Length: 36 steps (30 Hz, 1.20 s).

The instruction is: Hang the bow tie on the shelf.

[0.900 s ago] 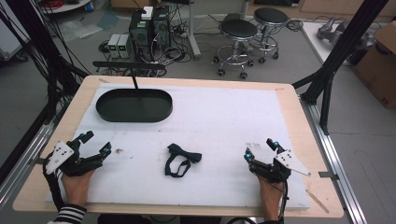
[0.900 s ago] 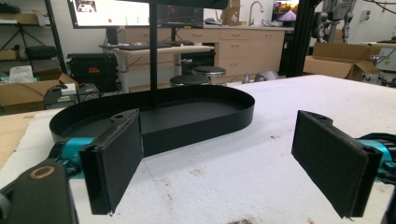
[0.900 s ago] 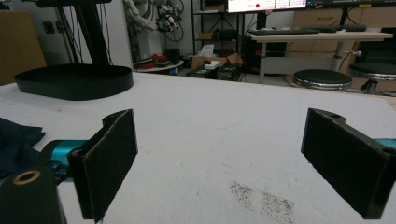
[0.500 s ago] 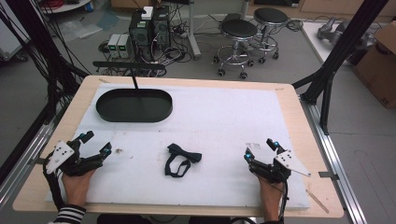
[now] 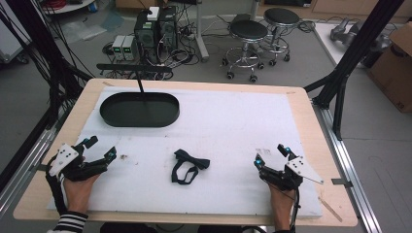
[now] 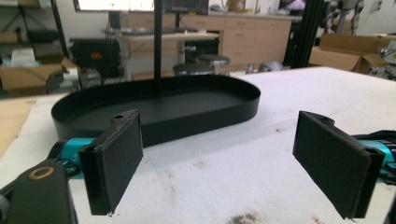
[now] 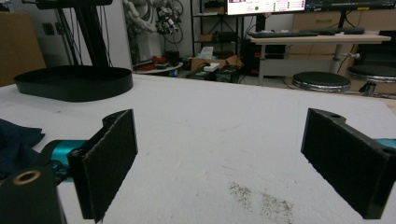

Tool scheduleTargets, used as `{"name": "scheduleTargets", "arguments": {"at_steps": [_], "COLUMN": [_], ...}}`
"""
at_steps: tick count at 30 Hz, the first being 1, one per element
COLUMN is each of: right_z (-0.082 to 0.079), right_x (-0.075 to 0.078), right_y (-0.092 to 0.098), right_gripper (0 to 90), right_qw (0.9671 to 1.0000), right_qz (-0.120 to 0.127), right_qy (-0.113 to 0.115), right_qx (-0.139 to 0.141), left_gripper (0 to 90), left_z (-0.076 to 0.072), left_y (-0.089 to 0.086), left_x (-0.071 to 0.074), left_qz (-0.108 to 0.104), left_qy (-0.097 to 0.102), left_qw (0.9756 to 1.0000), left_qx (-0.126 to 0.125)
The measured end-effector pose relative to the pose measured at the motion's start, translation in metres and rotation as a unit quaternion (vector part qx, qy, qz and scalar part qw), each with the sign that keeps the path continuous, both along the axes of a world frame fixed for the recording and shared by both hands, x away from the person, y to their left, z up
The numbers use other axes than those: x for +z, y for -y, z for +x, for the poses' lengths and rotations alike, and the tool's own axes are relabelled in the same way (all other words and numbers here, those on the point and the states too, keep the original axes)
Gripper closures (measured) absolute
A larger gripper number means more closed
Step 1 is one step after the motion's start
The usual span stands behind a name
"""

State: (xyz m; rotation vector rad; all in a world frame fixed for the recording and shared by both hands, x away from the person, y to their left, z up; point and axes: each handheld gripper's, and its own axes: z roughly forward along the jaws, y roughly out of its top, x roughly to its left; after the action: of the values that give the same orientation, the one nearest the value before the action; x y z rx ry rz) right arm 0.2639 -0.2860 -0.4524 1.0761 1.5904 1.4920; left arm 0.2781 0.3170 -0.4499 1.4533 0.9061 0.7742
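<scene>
A dark bow tie with its strap (image 5: 188,165) lies on the white mat (image 5: 223,121) near the front middle; its dark edge (image 7: 16,142) shows at the left of the right gripper view. A black oval tray (image 5: 139,109) sits at the back left and looks empty (image 6: 159,109). My left gripper (image 5: 101,148) rests at the front left, open, nothing between its jaws (image 6: 233,172). My right gripper (image 5: 270,155) rests at the front right, also open and empty (image 7: 219,163). Each is well apart from the bow tie.
A thin black post (image 5: 141,80) rises behind the tray. The wooden table edge (image 5: 194,216) frames the mat. Small dark stains (image 7: 259,198) mark the mat near the right gripper. Black frame legs (image 5: 347,68) stand at the right, stools (image 5: 248,31) and computers beyond.
</scene>
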Motion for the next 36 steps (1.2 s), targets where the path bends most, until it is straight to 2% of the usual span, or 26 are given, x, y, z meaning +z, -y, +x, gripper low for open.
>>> {"name": "scheduleTargets", "arguments": {"at_steps": [4, 8, 11, 17, 19, 21, 25, 28, 30, 33, 36], "right_z": [-0.001, 0.000, 0.000, 0.000, 0.000, 0.000, 0.000, 0.000, 0.000, 0.000, 0.000], "right_x": [0.000, 0.000, 0.000, 0.000, 0.000, 0.000, 0.000, 0.000, 0.000, 0.000, 0.000], "right_y": [-0.001, 0.000, 0.000, 0.000, -0.001, 0.000, -0.001, 0.000, 0.000, 0.000, 0.000], "right_gripper": [9.7, 9.8, 9.8, 9.7, 9.8, 9.7, 9.8, 9.7, 9.7, 9.7, 9.8], "right_qw": [1.0000, 1.0000, 1.0000, 1.0000, 1.0000, 1.0000, 1.0000, 1.0000, 1.0000, 1.0000, 1.0000], "right_qz": [0.001, 0.000, 0.000, 0.000, 0.001, 0.000, 0.001, 0.000, 0.001, 0.000, 0.000], "right_qy": [-0.002, -0.001, -0.001, -0.002, -0.002, -0.001, -0.002, 0.000, -0.001, 0.000, 0.001], "right_qx": [0.000, 0.000, 0.000, 0.000, -0.001, -0.001, -0.001, -0.001, -0.001, 0.000, 0.000], "left_gripper": [15.4, 15.3, 15.3, 15.3, 15.3, 15.3, 15.4, 15.4, 15.4, 15.4, 15.4], "left_z": [-0.003, -0.005, -0.007, -0.009, -0.009, -0.009, -0.009, -0.008, -0.007, -0.006, -0.004], "left_y": [0.000, 0.004, 0.008, 0.020, 0.026, 0.032, 0.046, 0.057, 0.067, 0.079, 0.088], "left_x": [0.007, 0.020, 0.030, 0.049, 0.055, 0.059, 0.065, 0.067, 0.068, 0.068, 0.068], "left_qz": [0.002, 0.007, 0.013, 0.024, 0.033, 0.047, 0.063, 0.074, 0.078, 0.087, 0.094], "left_qy": [-0.008, -0.014, -0.026, -0.050, -0.064, -0.083, -0.109, -0.124, -0.136, -0.147, -0.158], "left_qw": [0.9999, 0.9998, 0.9993, 0.9969, 0.9953, 0.9930, 0.9877, 0.9829, 0.9783, 0.9735, 0.9710], "left_qx": [-0.006, -0.015, -0.024, -0.056, -0.065, -0.070, -0.093, -0.114, -0.136, -0.152, -0.153]}}
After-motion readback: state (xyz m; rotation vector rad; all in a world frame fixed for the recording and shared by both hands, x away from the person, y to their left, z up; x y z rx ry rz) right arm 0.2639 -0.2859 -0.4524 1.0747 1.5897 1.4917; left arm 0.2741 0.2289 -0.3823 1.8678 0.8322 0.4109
